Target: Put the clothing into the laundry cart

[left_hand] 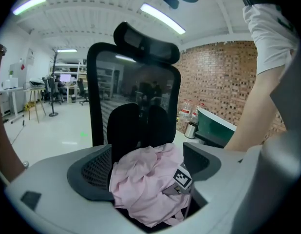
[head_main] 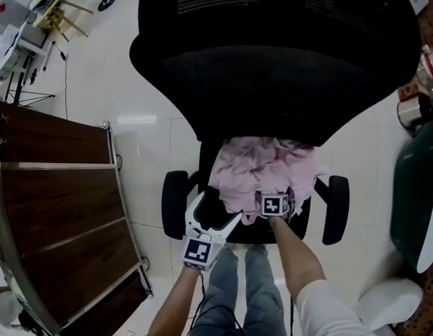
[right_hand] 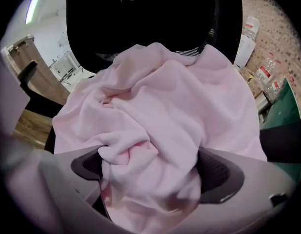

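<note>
Pickup stage, garment not yet lifted.

Head view: pink clothing (head_main: 265, 170) lies heaped on the seat of a black office chair (head_main: 272, 61). The right gripper (head_main: 275, 203) is sunk into the heap's 6 o'clock edge. The left gripper (head_main: 218, 210) hovers at the heap's 7 o'clock, just beside the seat front. No laundry cart can be identified.

Left gripper view: jaws wide apart with nothing between them; the heap lies beyond.

Right gripper view: jaws spread wide, a bunched fold filling the gap but not visibly clamped.

Next move, as a judgement: close the right gripper firmly on that fold, lift clear of the armrests (head_main: 335, 208), then carry to the cart.
</note>
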Available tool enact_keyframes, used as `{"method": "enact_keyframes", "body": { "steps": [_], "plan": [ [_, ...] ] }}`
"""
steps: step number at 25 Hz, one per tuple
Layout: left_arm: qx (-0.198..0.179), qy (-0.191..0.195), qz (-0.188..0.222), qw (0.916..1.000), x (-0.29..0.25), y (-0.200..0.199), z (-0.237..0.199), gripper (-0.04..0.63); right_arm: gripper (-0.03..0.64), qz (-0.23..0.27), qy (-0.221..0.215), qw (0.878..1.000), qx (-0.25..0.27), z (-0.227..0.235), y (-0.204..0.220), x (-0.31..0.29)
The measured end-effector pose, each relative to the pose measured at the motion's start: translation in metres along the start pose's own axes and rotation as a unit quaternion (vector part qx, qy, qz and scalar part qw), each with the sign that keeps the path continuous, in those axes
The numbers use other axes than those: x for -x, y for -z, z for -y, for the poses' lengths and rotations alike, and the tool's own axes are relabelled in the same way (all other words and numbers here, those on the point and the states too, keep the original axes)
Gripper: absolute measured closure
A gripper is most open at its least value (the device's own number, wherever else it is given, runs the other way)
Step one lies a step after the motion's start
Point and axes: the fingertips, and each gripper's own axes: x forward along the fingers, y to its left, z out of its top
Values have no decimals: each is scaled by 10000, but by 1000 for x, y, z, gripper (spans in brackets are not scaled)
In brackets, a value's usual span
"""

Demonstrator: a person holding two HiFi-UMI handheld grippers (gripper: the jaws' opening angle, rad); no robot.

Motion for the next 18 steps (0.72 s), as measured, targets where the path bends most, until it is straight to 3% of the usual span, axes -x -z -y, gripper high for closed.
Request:
{"method": "enact_keyframes", "body": {
  "steps": [2,5,7,9,13,18],
  "plan": [
    [28,12,43,10000,0,-2,2,155,47,7,169,9997,191,5,0,2],
    [-139,112,42,9998,2,-4,5,155,179,-10,105,9991,412,15,-1,11],
    [-283,186,18,9994,5,-6,5,155,315,-33,-153,9993,351,20,-2,19],
    [-294,186,19,9994,11,-11,5,155,432,52,-689,9976,31,15,-1,27],
    [-185,87,237,9995,20,-38,8,155,462,1190,-1625,9785,-441,1,-40,82],
    [-153,-3,612,9980,51,-91,14,155,477,2676,-2269,9323,-876,-17,-110,226]
  ]
}}
